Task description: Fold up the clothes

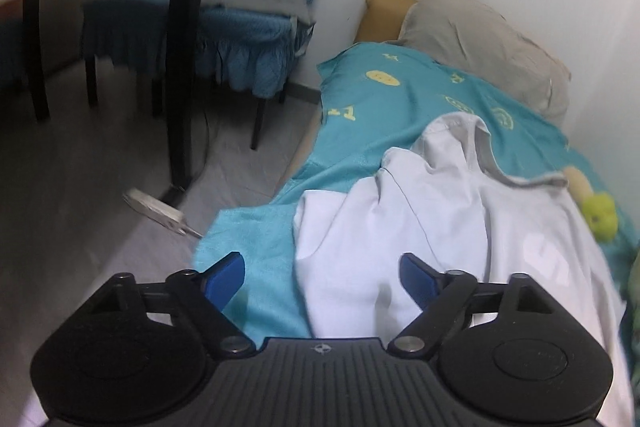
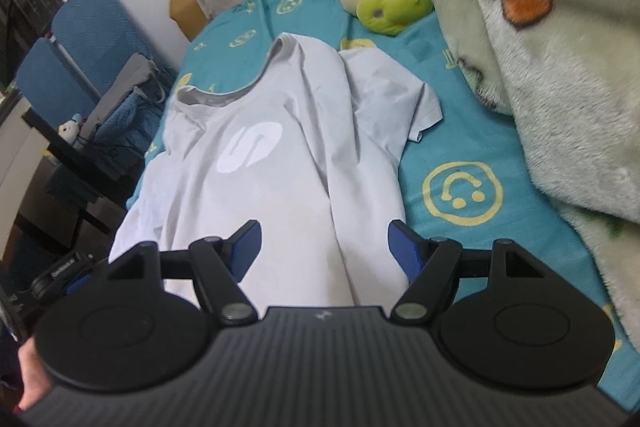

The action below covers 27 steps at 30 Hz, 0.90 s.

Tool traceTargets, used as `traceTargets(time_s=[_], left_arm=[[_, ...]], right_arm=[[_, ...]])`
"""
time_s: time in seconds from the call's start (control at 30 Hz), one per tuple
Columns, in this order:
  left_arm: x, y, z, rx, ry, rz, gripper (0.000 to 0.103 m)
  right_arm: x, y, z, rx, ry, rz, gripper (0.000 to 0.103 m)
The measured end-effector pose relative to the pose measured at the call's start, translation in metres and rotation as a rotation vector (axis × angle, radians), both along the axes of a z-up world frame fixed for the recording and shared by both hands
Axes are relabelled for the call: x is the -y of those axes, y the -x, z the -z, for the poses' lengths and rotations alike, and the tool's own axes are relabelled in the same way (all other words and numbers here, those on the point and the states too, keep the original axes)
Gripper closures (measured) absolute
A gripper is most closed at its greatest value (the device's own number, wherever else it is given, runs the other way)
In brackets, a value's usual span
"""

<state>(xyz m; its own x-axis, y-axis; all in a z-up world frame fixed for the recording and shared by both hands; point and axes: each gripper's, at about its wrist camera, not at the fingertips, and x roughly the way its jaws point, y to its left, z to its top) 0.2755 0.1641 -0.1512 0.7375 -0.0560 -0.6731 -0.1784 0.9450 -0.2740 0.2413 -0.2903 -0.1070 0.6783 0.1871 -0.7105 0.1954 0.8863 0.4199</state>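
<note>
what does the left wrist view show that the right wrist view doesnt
Only the left wrist view shows the floor, the dark table leg and a white object lying by it. Only the right wrist view shows the fleece blanket and the shirt's spread sleeve. Both show the white t-shirt, teal sheet, grey pillow, green plush toy and blue chairs. The left gripper and right gripper are open.

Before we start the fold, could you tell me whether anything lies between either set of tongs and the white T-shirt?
Nothing visible does. Both the left tongs and right tongs hang open directly over the white T-shirt. The green plush toy lies beyond its collar.
</note>
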Motion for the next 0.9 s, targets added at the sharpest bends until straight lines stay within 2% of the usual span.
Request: traceTargets(time_s=[0.03, 0.07, 0.13, 0.2, 0.27, 0.47, 0.63, 0.77, 0.83, 0.9], left_arm=[[-0.001, -0.006, 0.006, -0.011, 0.008, 0.008, 0.024], [-0.001, -0.012, 0.013, -0.027, 0.007, 0.016, 0.030], [0.003, -0.023, 0.026, -0.054, 0.002, 0.030, 0.052], [0.008, -0.030, 0.031, -0.043, -0.014, 0.036, 0.083], [0.013, -0.038, 0.030, -0.033, -0.040, 0.034, 0.099], [-0.005, -0.062, -0.019, 0.051, -0.085, 0.003, 0.100], [-0.023, -0.107, -0.055, 0.049, -0.267, -0.097, 0.100], [-0.023, -0.146, -0.032, -0.029, -0.416, -0.194, 0.100], [-0.023, -0.156, -0.008, -0.062, -0.426, -0.209, 0.100], [-0.023, -0.157, 0.011, -0.066, -0.395, -0.195, 0.099]], right_arm=[[0.000, -0.005, 0.003, -0.010, -0.005, 0.005, 0.031], [0.000, -0.009, 0.007, -0.016, -0.013, 0.004, 0.031], [-0.001, -0.016, 0.012, -0.028, -0.020, 0.002, 0.031], [-0.001, -0.021, 0.017, -0.039, -0.019, 0.004, 0.031], [0.000, -0.022, 0.020, -0.053, -0.028, 0.012, 0.031], [0.002, -0.018, 0.019, -0.050, -0.034, 0.032, 0.031], [0.004, -0.021, 0.018, -0.038, -0.012, 0.054, 0.031], [0.005, -0.025, 0.016, -0.024, 0.034, 0.068, 0.031], [0.005, -0.027, 0.016, -0.017, 0.057, 0.074, 0.031], [0.005, -0.028, 0.015, -0.009, 0.081, 0.080, 0.031]])
